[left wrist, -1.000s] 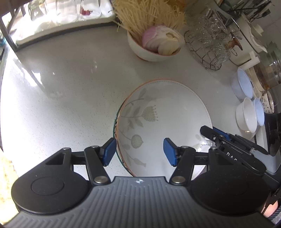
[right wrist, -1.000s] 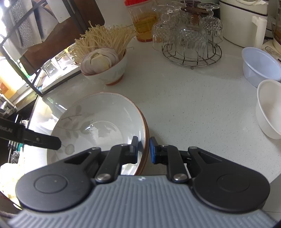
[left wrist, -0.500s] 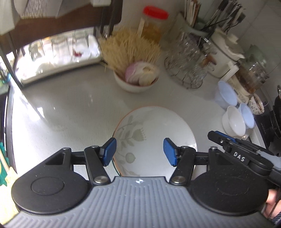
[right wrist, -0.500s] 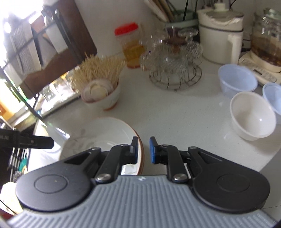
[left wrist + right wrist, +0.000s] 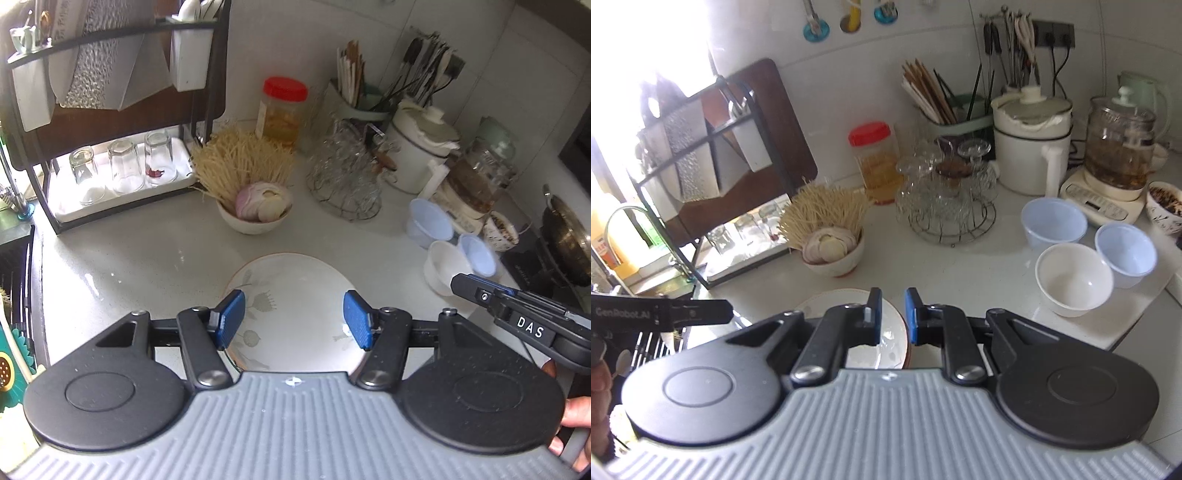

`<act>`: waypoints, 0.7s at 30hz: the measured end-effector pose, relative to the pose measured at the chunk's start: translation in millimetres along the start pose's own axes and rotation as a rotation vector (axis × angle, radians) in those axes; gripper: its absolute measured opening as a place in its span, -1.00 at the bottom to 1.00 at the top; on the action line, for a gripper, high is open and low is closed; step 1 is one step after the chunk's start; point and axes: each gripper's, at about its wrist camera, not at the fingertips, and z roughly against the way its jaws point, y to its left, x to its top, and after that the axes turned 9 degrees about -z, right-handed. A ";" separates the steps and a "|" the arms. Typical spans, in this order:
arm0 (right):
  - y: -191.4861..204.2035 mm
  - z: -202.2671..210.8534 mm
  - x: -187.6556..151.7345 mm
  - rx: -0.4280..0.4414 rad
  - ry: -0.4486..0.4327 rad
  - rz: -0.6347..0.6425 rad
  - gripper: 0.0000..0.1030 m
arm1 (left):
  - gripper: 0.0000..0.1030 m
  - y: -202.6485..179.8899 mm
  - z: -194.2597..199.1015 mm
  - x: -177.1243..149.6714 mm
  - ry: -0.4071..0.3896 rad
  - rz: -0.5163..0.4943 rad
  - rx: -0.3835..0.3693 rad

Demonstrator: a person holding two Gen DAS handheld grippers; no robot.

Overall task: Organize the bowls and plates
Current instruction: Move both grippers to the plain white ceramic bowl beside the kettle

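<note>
A wide flowered bowl (image 5: 295, 295) with a brown rim rests on the white counter (image 5: 129, 266), well below both grippers. My left gripper (image 5: 293, 319) hangs open above its near half, with nothing between the pads. My right gripper (image 5: 894, 317) is shut with only a narrow slit and holds nothing. It hovers over the flowered bowl's (image 5: 842, 299) right rim, apart from it. In the left wrist view the right gripper (image 5: 458, 286) shows to the right of the bowl. A white bowl (image 5: 1075, 280) and two pale blue bowls (image 5: 1054, 221) (image 5: 1126, 249) stand at the right.
A bowl of onion and enoki mushrooms (image 5: 255, 218) stands behind the flowered bowl. Further back are a wire rack of glasses (image 5: 347, 184), a red-lidded jar (image 5: 282, 110), a white pot (image 5: 417, 158) and a kettle (image 5: 1119, 155). A black rack with glasses (image 5: 122, 173) is at the left, a wok (image 5: 569, 243) at the right.
Both grippers have risen and drawn back from the flowered bowl, which now looks much smaller. The right gripper's fingers were at its rim and are now above it.
</note>
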 end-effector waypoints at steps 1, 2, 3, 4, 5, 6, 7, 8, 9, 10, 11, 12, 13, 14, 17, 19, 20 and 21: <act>1.0 6.3 -1.9 -0.002 -0.005 0.003 -0.66 | 0.26 -2.6 5.7 -3.6 -0.009 -0.003 -0.001; 1.9 12.5 -4.2 -0.004 -0.011 0.008 -0.66 | 0.26 -4.6 9.8 -6.3 -0.016 -0.005 -0.003; 2.8 18.4 -6.7 -0.009 -0.017 0.012 -0.66 | 0.26 -7.2 14.1 -9.8 -0.024 -0.007 -0.007; 3.2 24.1 -9.5 -0.013 -0.021 0.014 -0.67 | 0.26 -9.1 17.7 -13.0 -0.029 -0.007 -0.012; 2.9 29.1 -12.0 -0.017 -0.023 0.013 -0.67 | 0.26 -11.4 21.2 -16.5 -0.031 -0.009 -0.019; 2.3 33.7 -14.3 -0.022 -0.023 0.010 -0.67 | 0.26 -13.7 23.7 -19.9 -0.032 -0.012 -0.023; 1.5 38.1 -16.7 -0.028 -0.026 0.005 -0.67 | 0.26 -16.2 26.2 -23.8 -0.034 -0.015 -0.027; 0.2 42.4 -19.1 -0.034 -0.029 0.001 -0.67 | 0.26 -18.3 28.0 -26.9 -0.034 -0.016 -0.031; -0.9 46.8 -21.7 -0.044 -0.030 -0.003 -0.67 | 0.26 -20.6 29.4 -30.4 -0.033 -0.016 -0.037; -2.6 51.1 -24.3 -0.054 -0.030 -0.007 -0.67 | 0.26 -22.1 30.7 -33.5 -0.033 -0.014 -0.046; -4.7 54.8 -26.6 -0.061 -0.031 -0.009 -0.67 | 0.26 -23.4 31.2 -36.6 -0.032 -0.013 -0.054; -6.4 57.5 -28.9 -0.069 -0.032 -0.010 -0.67 | 0.26 -25.3 31.4 -39.7 -0.032 -0.014 -0.061; -8.5 60.2 -31.9 -0.080 -0.031 -0.011 -0.67 | 0.26 -27.1 31.0 -42.6 -0.031 -0.016 -0.067; -11.0 62.5 -34.9 -0.089 -0.025 -0.016 -0.67 | 0.26 -29.1 30.0 -45.6 -0.028 -0.018 -0.070; -19.2 67.7 -41.6 -0.095 -0.014 -0.036 -0.67 | 0.26 -36.7 25.9 -51.1 -0.006 -0.021 -0.073; -25.5 69.5 -44.5 -0.099 -0.014 -0.048 -0.67 | 0.26 -43.2 23.9 -53.3 0.002 -0.027 -0.077; -29.8 68.5 -45.2 -0.105 -0.007 -0.056 -0.67 | 0.26 -46.6 22.8 -53.9 0.001 -0.031 -0.076; -34.6 66.7 -45.0 -0.112 0.003 -0.065 -0.67 | 0.26 -50.2 20.3 -54.0 0.002 -0.033 -0.077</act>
